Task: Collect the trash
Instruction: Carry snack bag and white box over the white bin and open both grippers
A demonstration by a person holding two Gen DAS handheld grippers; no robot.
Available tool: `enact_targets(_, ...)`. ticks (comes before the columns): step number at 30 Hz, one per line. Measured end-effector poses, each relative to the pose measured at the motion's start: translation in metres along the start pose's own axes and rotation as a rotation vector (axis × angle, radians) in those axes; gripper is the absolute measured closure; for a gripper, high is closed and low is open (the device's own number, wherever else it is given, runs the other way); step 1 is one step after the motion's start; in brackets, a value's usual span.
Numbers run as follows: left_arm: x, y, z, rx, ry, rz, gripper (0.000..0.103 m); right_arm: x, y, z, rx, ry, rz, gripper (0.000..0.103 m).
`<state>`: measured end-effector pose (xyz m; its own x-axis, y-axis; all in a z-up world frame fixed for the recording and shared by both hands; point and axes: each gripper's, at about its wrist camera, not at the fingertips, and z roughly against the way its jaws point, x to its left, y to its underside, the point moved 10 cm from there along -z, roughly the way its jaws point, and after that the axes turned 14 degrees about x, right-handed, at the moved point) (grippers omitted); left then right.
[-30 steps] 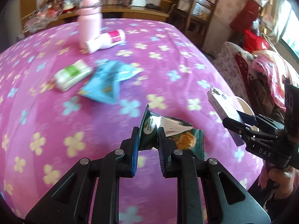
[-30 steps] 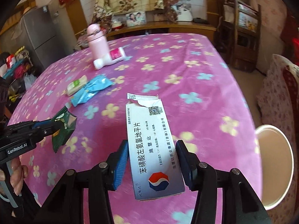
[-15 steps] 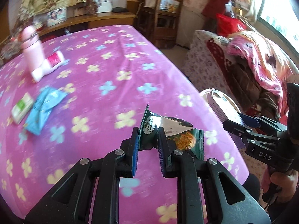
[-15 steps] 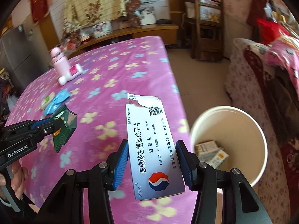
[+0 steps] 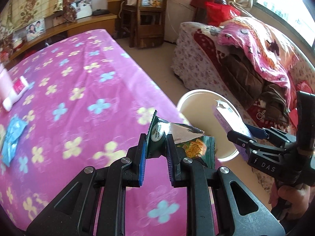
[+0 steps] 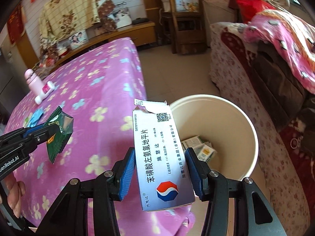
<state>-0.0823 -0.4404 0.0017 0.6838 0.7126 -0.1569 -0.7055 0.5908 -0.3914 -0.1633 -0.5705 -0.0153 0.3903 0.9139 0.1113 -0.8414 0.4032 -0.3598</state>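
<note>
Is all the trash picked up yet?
Not yet. Some boxes already lie in the bin. The left gripper holds a green snack wrapper and the right gripper a medicine box. A blue wrapper waits on the table.

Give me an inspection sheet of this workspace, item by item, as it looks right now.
Surface: purple flowered tablecloth.
Job's things: green snack wrapper and torn medicine box held; cream bin on floor beside table, cartons inside; blue wrapper lying on table.
Clutter: pink bottle, white tube.
Grippers: left gripper shut on wrapper; right gripper shut on box.
Cables: nothing seen.
Surroundings: sofa with pink blanket, wooden chair.
</note>
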Motion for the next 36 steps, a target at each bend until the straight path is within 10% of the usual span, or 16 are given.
enact_targets(27,-0.083,-0.033,-0.069,0.046,0.032,-0.102,0.086,-0.103,0.002,-0.041,0.056,0.041,-0.206,0.054)
enact_targets(36,-0.079,-0.034,-0.074,0.049,0.1,-0.05,0.051,-0.116,0.002,-0.046,0.063,0.038,-0.268,0.05)
